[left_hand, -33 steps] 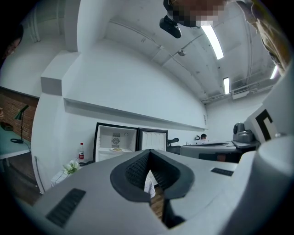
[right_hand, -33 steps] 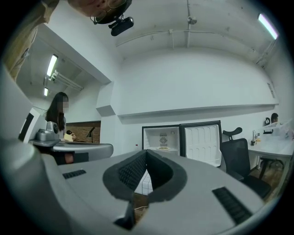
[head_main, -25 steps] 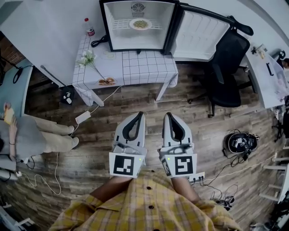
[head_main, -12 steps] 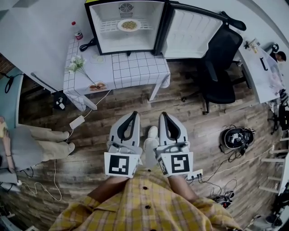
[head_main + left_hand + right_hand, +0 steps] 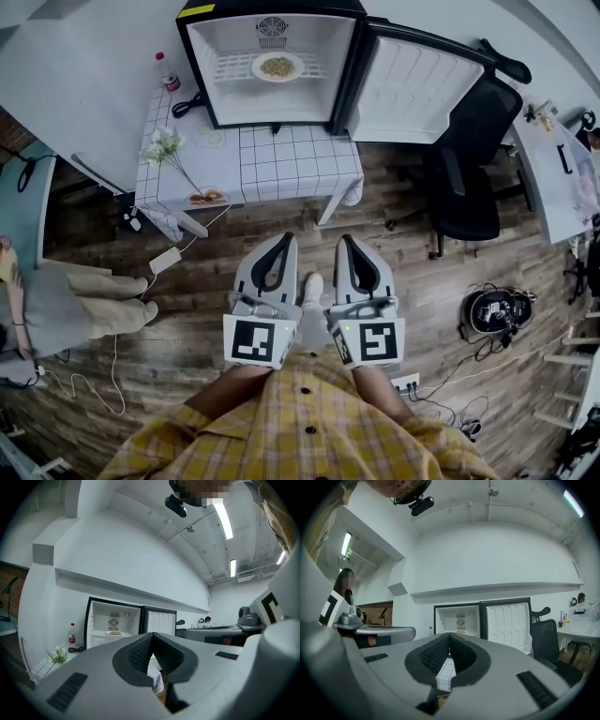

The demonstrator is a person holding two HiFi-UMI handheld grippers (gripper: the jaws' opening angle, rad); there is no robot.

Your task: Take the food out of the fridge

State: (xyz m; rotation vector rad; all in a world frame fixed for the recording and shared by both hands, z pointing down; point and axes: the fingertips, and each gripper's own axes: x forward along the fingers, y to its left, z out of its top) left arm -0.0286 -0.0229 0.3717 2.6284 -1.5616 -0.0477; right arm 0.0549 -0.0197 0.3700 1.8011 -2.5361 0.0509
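Fingers of the left gripper are closed tip to tip, with only the oval gap between their dark ribbed pads and nothing held. The right gripper stands the same way, its fingers meeting at the tips and empty. In the head view the left gripper and right gripper lie side by side, close to the person's yellow checked shirt, both pointing forward over the brown wooden plank floor. A pale shoe shows between them.

Ahead, well apart from both grippers, stands a small black fridge with a white interior. Its white-lined door is swung open to the right. A round white plate of yellowish food sits on the wire shelf inside, in the upper part of the compartment.

The fridge rests at the rear of a tabletop covered with a white grid-patterned cloth. Left of the fridge on that tabletop are a clear bottle with a red cap, a coiled black cable and a sprig of white flowers. A black office chair stands to the right, just beside the open door.
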